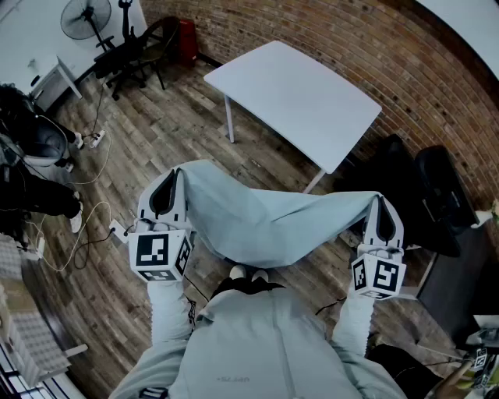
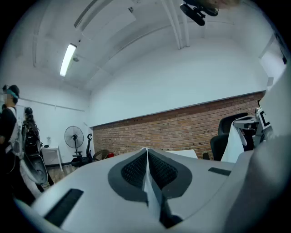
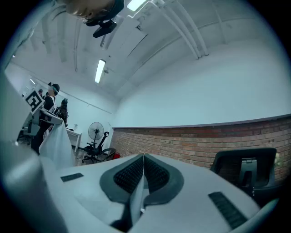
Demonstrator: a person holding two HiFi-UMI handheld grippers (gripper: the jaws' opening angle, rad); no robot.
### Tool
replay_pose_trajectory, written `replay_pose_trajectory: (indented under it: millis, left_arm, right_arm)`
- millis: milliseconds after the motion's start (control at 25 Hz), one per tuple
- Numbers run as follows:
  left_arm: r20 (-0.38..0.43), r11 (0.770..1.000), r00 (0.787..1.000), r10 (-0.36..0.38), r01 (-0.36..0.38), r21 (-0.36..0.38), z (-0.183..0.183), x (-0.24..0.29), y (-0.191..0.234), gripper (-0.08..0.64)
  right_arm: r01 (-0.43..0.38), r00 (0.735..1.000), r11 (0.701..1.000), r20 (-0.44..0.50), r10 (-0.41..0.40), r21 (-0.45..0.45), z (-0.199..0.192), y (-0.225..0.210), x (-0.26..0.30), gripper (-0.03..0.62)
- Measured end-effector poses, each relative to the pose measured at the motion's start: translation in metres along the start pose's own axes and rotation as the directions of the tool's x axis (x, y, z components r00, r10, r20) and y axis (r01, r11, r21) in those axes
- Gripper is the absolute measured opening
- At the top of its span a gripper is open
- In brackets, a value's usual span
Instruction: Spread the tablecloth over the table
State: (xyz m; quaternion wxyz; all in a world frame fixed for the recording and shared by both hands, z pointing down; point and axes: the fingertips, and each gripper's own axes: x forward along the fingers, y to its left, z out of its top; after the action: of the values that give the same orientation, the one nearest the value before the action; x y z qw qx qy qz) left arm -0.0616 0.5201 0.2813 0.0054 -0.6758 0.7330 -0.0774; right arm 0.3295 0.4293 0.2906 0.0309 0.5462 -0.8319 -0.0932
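A pale blue-grey tablecloth [image 1: 265, 222] hangs slack between my two grippers, sagging in the middle above the wooden floor. My left gripper [image 1: 173, 175] is shut on its left corner, and a thin fold of cloth [image 2: 150, 186] shows pinched between the jaws in the left gripper view. My right gripper [image 1: 380, 199] is shut on the right corner, with a cloth edge [image 3: 135, 195] caught between its jaws. The white rectangular table [image 1: 292, 97] stands bare ahead of me, beyond the cloth, near the brick wall.
Black office chairs [image 1: 425, 191] stand right of the table. At the far left are a standing fan [image 1: 86, 17], more chairs [image 1: 132, 51], a small white desk [image 1: 47, 78] and cables on the floor [image 1: 93, 210]. A person [image 2: 8, 123] stands at left.
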Motion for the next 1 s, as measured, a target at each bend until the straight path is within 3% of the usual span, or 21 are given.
replay_pose_trajectory:
  millis: [240,600,1000]
  left_arm:
    - [0.017,0.999,0.999,0.035,-0.035,-0.004,0.002,0.0,-0.007,0.026]
    - [0.018,0.995,0.995,0.096,-0.096,-0.021,-0.004,-0.001,0.023,0.026]
    - [0.001,0.997,0.997,0.072,-0.072,-0.019,-0.015,0.075,0.096,0.026]
  right_arm:
    - [-0.007,1.0,1.0,0.025,0.007,0.021,-0.003,-0.017,0.005,0.021]
    - [-0.036,0.998,0.999,0.046,0.035,0.014,0.004,0.0,0.031,0.021]
    - [0.023,1.0,1.0,0.018,-0.023,-0.002,-0.001,0.034,0.117,0.021]
